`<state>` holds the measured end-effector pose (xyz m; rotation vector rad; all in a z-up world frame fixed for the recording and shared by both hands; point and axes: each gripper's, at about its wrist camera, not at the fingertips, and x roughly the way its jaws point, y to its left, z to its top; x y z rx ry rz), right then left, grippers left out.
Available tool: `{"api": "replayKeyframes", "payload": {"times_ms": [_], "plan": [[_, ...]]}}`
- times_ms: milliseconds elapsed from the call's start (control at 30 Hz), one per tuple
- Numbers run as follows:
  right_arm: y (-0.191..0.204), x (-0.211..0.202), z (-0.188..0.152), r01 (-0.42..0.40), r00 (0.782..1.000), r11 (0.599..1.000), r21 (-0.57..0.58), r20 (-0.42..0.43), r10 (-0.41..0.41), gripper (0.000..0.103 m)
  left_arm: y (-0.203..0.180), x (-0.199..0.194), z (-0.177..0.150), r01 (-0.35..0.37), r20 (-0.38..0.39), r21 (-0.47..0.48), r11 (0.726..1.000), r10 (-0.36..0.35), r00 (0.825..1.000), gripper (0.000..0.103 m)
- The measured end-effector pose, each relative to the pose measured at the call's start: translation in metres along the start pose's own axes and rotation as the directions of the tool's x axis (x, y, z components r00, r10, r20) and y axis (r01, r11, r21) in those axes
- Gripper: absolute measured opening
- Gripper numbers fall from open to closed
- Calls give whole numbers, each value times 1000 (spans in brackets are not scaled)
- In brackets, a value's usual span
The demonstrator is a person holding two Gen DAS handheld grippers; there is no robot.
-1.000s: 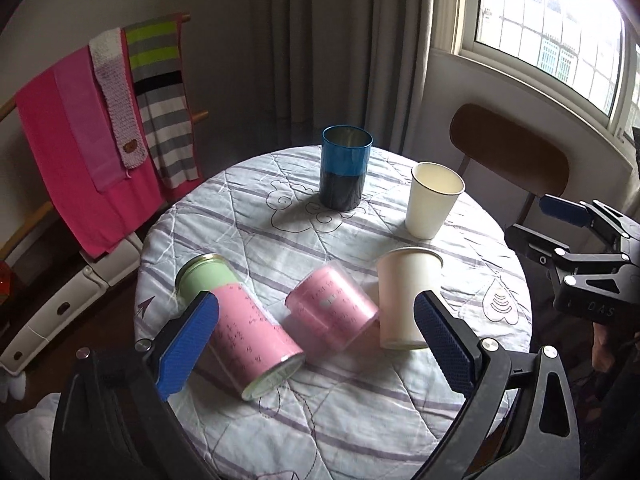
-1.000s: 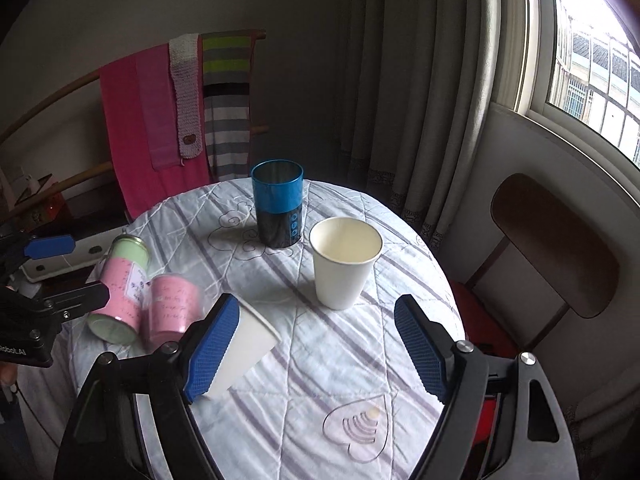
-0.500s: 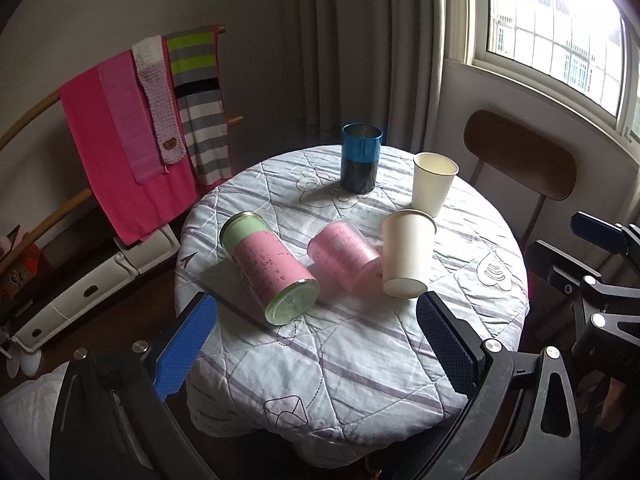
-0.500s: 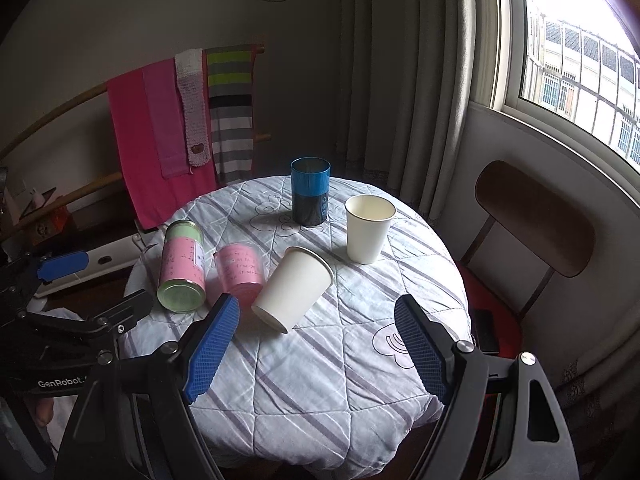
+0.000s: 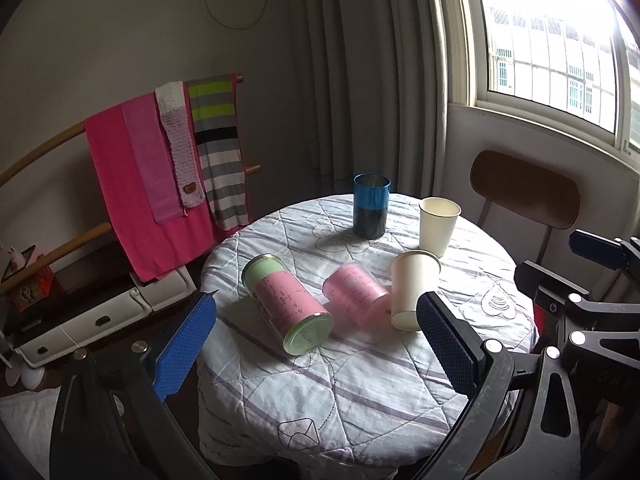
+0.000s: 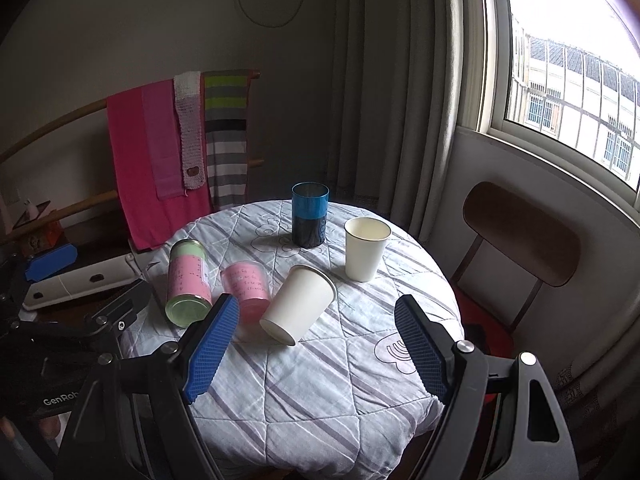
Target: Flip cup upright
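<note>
On the round quilted table point(image 5: 360, 380) point(image 6: 320, 392) three cups lie on their sides: a white paper cup point(image 5: 412, 288) point(image 6: 298, 304), a pink cup point(image 5: 354, 294) point(image 6: 245, 286), and a green tin with a pink label point(image 5: 286, 304) point(image 6: 188, 282). A second white paper cup point(image 5: 438, 226) point(image 6: 366, 248) and a blue and black cup point(image 5: 371, 210) point(image 6: 310, 220) stand upright at the back. My left gripper point(image 5: 316, 344) is open and empty, held back above the table's near edge. My right gripper point(image 6: 316, 352) is open and empty, also above the near side.
A wooden chair point(image 5: 524, 196) point(image 6: 520, 232) stands at the table's right by the window. A rail with pink and striped cloths point(image 5: 160, 176) point(image 6: 176, 148) stands behind left, with a white low unit point(image 5: 92, 312) under it. Curtains hang behind.
Both grippers have pulled back and up from the table, so the cups look smaller and farther. The cups have not moved. Both grippers stay open.
</note>
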<state>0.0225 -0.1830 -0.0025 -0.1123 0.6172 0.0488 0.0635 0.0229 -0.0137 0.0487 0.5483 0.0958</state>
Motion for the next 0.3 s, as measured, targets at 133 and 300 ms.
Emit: {"api": "replayKeyframes", "payload": {"times_ms": [133, 300], "plan": [[2, 2, 0, 2, 1000, 1000, -7, -5, -2, 82, -2, -3, 1, -30, 31, 17, 999, 29, 999, 102], [3, 2, 0, 0, 1000, 1000, -6, -2, 0, 82, 1, 1, 3, -9, 18, 4, 1000, 9, 1000, 102]]}}
